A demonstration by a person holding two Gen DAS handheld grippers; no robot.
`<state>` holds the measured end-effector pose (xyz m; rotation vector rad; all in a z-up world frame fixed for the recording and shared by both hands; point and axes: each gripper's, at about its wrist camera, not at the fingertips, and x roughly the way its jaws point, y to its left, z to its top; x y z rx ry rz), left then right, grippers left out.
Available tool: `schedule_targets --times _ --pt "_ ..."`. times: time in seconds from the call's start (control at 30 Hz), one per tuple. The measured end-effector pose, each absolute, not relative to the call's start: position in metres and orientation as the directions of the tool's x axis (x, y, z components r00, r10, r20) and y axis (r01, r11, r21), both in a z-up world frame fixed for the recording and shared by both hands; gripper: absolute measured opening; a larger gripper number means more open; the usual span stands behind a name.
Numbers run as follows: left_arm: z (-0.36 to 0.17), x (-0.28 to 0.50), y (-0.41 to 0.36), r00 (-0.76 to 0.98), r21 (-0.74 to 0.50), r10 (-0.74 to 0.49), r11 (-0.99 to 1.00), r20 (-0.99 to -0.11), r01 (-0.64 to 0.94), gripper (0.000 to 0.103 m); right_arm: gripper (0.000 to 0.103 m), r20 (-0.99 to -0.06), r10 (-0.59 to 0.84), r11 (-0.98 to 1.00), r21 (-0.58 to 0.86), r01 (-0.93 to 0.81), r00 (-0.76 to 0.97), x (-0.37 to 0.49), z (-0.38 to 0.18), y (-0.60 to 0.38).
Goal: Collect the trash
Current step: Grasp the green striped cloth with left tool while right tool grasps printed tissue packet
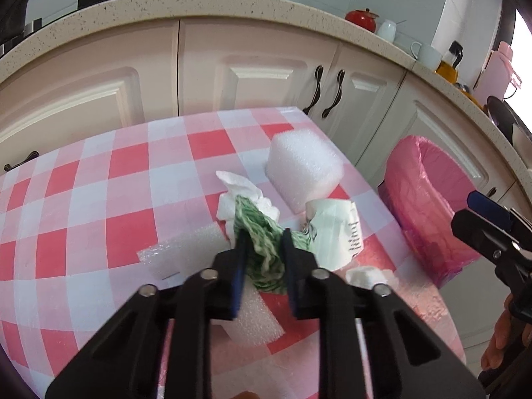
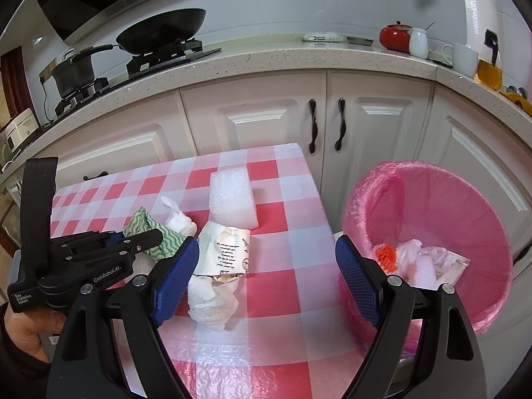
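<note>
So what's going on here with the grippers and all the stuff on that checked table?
A person is clearing trash off the checked table with two handheld grippers. The left gripper has its jaws closed on a green-and-white cloth. The right gripper hangs open and empty, near the pink-lined bin, which already holds some scraps. A foam block, crumpled paper and tissues are still on the table.

Kitchen's pretty lived-in. A black wok (image 2: pixel 161 30) sits on the stove (image 2: pixel 166 55), with a dark pot (image 2: pixel 71 71) on the burner beside it. Further along the speckled counter (image 2: pixel 266 58) there's a red jar (image 2: pixel 395 37), a small white jar (image 2: pixel 418 42) just beside it, then a white mug (image 2: pixel 463 58). Cream cabinets (image 2: pixel 266 116) below with curvy dark handles (image 2: pixel 312 126). Checked cloth (image 2: pixel 282 226) covers the table.
</note>
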<state>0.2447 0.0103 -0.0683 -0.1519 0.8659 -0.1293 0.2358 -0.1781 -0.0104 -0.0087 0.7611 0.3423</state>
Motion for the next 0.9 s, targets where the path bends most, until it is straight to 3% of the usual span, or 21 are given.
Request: schedule_targets --times 0.03,0.13,0.8,0.9 --pt "-0.069 0.244 0.011 0.641 -0.186 -0.174 0.981 -0.748 0.050 0.007 0.080 -0.680 0.303 0.943 0.114 -0.312 0.667 0.237 -0.012 -0.175" --pt "-0.070 0.241 0.018 0.642 -0.197 -0.173 0.980 -0.747 0.036 0.004 0.080 -0.688 0.309 0.940 0.114 -0.322 0.657 0.238 -0.017 -0.168" --pt "-0.057 0.214 0.047 0.670 -0.239 -0.175 0.971 -0.721 -0.003 0.004 0.079 -0.785 0.324 0.919 0.129 -0.373 0.527 0.281 -0.076 -0.112" --pt "-0.057 0.210 0.049 0.670 -0.239 -0.174 0.971 -0.722 -0.005 0.004 0.075 -0.800 0.322 0.918 0.133 -0.374 0.506 0.287 -0.086 -0.109"
